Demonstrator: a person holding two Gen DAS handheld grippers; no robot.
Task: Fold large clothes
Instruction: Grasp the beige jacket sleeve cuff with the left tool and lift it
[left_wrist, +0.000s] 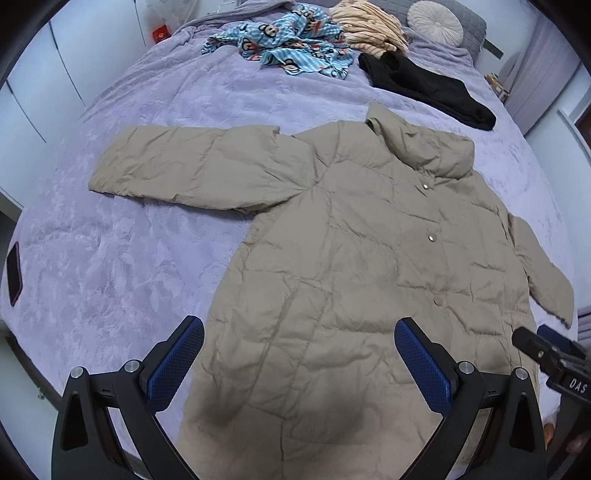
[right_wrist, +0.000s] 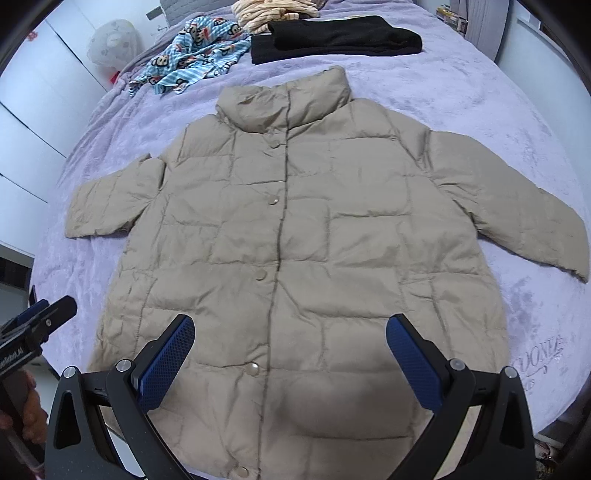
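Observation:
A beige quilted puffer jacket lies flat and front-up on the purple bed, snapped closed, collar at the far end, both sleeves spread outward. My left gripper hovers open above the jacket's lower left hem, nothing between its blue pads. My right gripper hangs open over the lower middle of the jacket, also holding nothing. The right gripper's tip shows at the right edge of the left wrist view, and the left gripper's tip at the left edge of the right wrist view.
Purple plush bedspread covers the bed. At the far end lie a blue monkey-print garment, a folded black garment, a cream striped garment and a round pillow. A dark phone-like object sits at the left edge. White wardrobes stand left.

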